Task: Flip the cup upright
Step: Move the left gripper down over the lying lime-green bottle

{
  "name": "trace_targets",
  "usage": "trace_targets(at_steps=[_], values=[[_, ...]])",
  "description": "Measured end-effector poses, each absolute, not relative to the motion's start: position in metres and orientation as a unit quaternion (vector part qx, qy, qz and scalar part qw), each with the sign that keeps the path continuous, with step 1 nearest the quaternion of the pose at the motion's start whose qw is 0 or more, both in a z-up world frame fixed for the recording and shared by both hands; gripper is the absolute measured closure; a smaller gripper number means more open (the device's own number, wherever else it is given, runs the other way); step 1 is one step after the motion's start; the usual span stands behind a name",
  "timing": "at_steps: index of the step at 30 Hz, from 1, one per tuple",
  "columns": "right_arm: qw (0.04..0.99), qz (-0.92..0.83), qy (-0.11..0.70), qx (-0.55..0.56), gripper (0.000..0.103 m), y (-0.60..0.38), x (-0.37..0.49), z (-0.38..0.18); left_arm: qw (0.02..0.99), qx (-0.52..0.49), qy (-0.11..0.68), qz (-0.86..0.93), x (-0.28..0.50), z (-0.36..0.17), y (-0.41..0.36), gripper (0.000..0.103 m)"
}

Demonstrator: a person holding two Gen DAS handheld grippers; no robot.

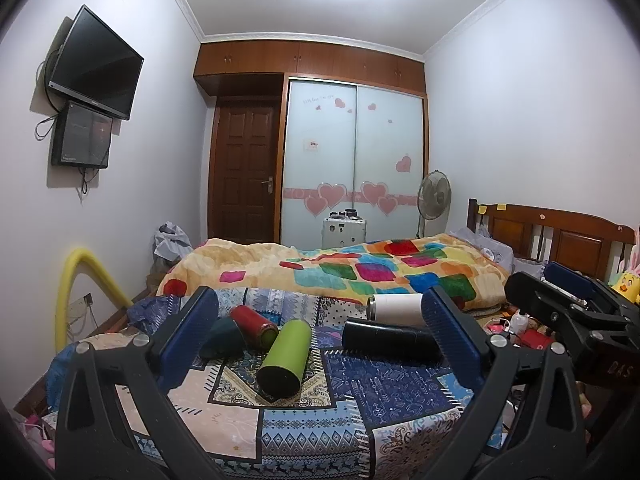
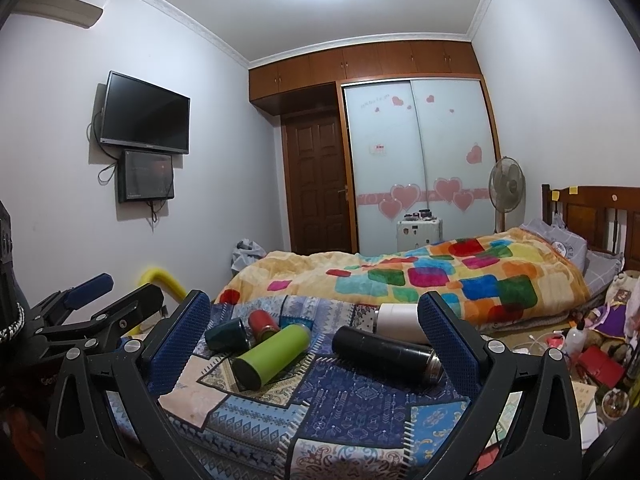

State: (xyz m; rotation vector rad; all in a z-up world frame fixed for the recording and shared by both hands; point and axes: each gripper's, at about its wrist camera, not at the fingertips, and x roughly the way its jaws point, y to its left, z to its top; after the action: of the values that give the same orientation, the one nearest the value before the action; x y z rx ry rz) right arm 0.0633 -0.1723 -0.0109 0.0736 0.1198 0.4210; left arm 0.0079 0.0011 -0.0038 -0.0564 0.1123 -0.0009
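Several cups lie on their sides on a patterned blue cloth: a green one, a red one, a dark teal one, a black one and a white one. My left gripper is open and empty, held back from the cups. In the right wrist view the same cups show: green, red, teal, black, white. My right gripper is open and empty, also short of them.
A bed with a colourful checked blanket lies behind the cloth. The right gripper shows at the right of the left wrist view. Clutter sits at the right. A yellow foam tube stands at the left wall.
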Motion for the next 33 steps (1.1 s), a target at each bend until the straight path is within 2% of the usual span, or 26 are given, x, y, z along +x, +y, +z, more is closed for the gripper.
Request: trace_targets(at_steps=[6,11,19,26,33], values=[[0.975,0.206,0.069,0.037,0.0,-0.172,0.074,-0.017,0.997,-0.027,0.074,-0.01,0.025,-0.011,0.006,0.0],[0.975,0.198,0.091,0.035,0.0,-0.175,0.096,-0.028,0.991,-0.021,0.125,-0.033,0.063,-0.02,0.015,0.0],[0.971,0.191,0.144,0.018,0.0,-0.175,0.147,-0.052,0.972,-0.005,0.232,-0.034,0.146,-0.051,0.035,0.01],[0.965,0.195,0.178,0.002,0.0,-0.17,0.184,-0.072,0.94,-0.038,0.333,-0.062,0.221,-0.091,0.057,0.021],[0.956,0.205,0.208,-0.015,0.0,-0.158,0.216,-0.09,0.913,-0.051,0.399,-0.074,0.276,-0.122,0.069,0.021]])
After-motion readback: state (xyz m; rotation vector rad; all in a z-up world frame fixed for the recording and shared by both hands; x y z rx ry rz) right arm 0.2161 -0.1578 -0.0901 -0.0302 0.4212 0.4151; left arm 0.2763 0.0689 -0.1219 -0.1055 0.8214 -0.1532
